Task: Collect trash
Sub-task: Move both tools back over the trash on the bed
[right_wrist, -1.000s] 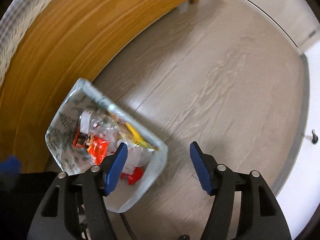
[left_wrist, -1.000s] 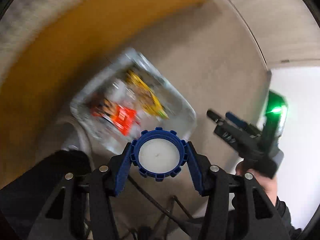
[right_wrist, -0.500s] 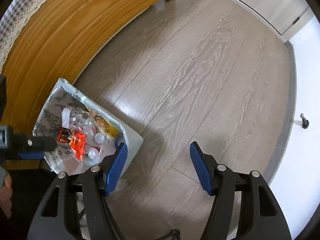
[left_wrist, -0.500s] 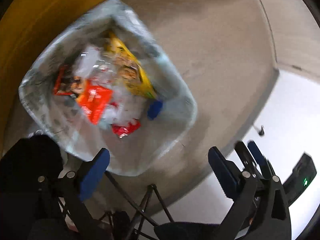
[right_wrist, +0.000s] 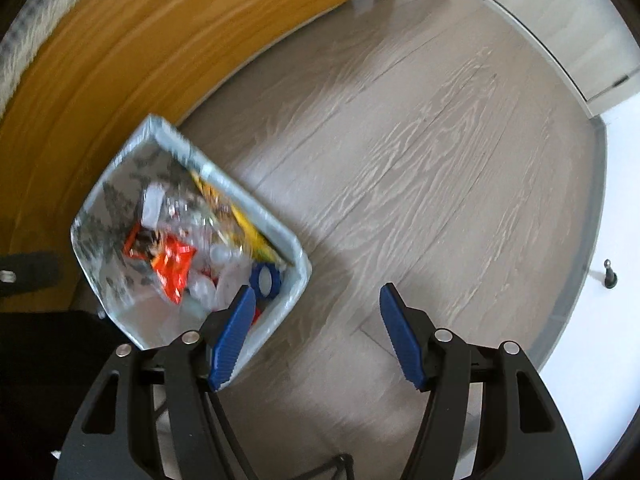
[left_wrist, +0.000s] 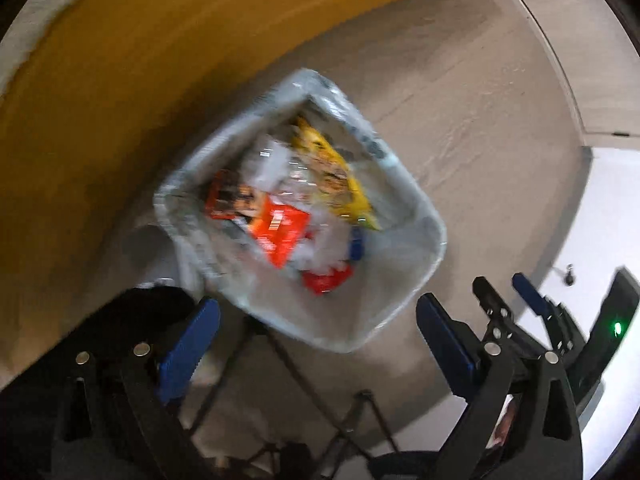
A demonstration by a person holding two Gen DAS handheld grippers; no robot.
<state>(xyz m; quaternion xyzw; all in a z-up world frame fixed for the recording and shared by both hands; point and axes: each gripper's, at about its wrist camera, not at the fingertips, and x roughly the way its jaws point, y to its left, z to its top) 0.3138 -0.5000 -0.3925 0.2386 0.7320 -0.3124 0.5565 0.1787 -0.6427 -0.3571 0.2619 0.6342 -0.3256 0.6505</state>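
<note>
A grey trash bin (left_wrist: 416, 292) lined with a clear bag stands on the floor beside a wooden furniture side. It holds red, orange and yellow wrappers, clear plastic and a blue-rimmed lid (left_wrist: 356, 244). It also shows in the right wrist view (right_wrist: 298, 276), where the lid (right_wrist: 265, 280) lies near the bin's near corner. My left gripper (left_wrist: 316, 344) is open and empty above the bin's near edge. My right gripper (right_wrist: 316, 332) is open and empty, over the floor just right of the bin, and shows in the left wrist view (left_wrist: 504, 292).
A wooden furniture side (right_wrist: 160, 52) curves along the left and top. Grey wood-grain floor (right_wrist: 440, 160) spreads to the right. A white surface with a door stop (right_wrist: 610, 276) lies at the far right. Black tripod legs (left_wrist: 320, 400) stand below the bin.
My left gripper held the blue-rimmed lid a second ago, then opened; the lid now lies in the bin. The left gripper has pulled back a little. The right gripper stayed open.
</note>
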